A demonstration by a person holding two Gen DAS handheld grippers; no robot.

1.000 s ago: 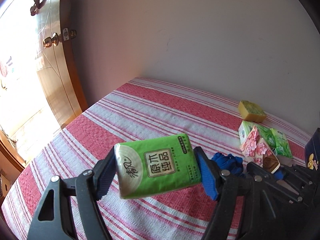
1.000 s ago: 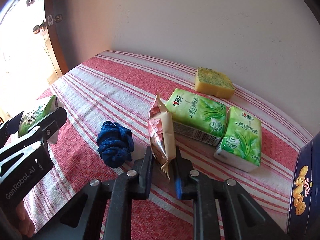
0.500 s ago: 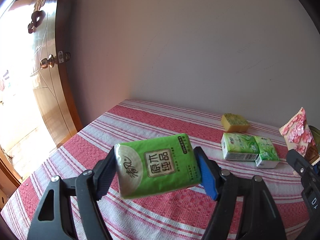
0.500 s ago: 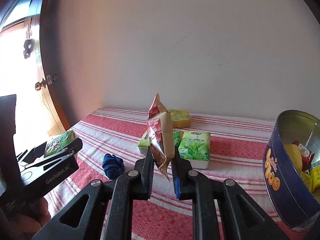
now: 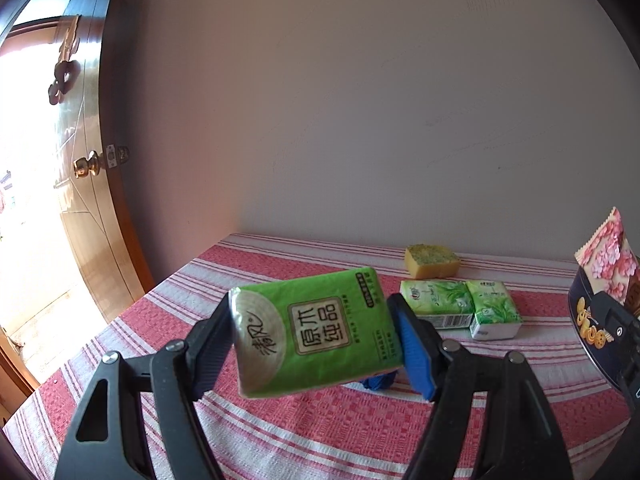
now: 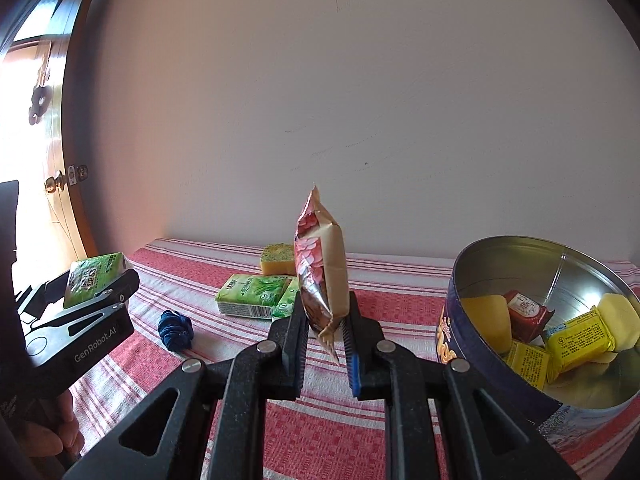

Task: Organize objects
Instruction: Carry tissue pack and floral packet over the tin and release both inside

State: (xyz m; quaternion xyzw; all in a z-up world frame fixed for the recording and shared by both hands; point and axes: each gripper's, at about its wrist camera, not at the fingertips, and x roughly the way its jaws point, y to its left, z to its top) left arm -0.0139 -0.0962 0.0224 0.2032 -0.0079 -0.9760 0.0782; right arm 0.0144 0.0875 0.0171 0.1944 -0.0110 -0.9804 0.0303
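right tool (image 6: pixel 324 346) clamped pink floral snack packet (image 6: pixel 320 268) upright, left of open cookie tin (image 6: pixel 476 320). left tool (image 5: pixel 316 350) gripped green tissue pack (image 5: pixel 312 342) above striped counter (image 5: pixel 280 432). best: carry packet over rim, lower, then release.

The right gripper (image 6: pixel 325 334) pinches a snack packet (image 6: pixel 320 268) upright above the striped cloth (image 6: pixel 400 300). A round tin (image 6: pixel 472 344) of wrapped sweets sits just right; the left gripper (image 6: pixel 94 292) holds a green tissue pack (image 6: pixel 94 282).

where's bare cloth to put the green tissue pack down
Bare striped tablecloth runs from the door-side edge to the blue cloth ball. Crowded: two tissue packs and sponge by the wall; the tin takes the right end.
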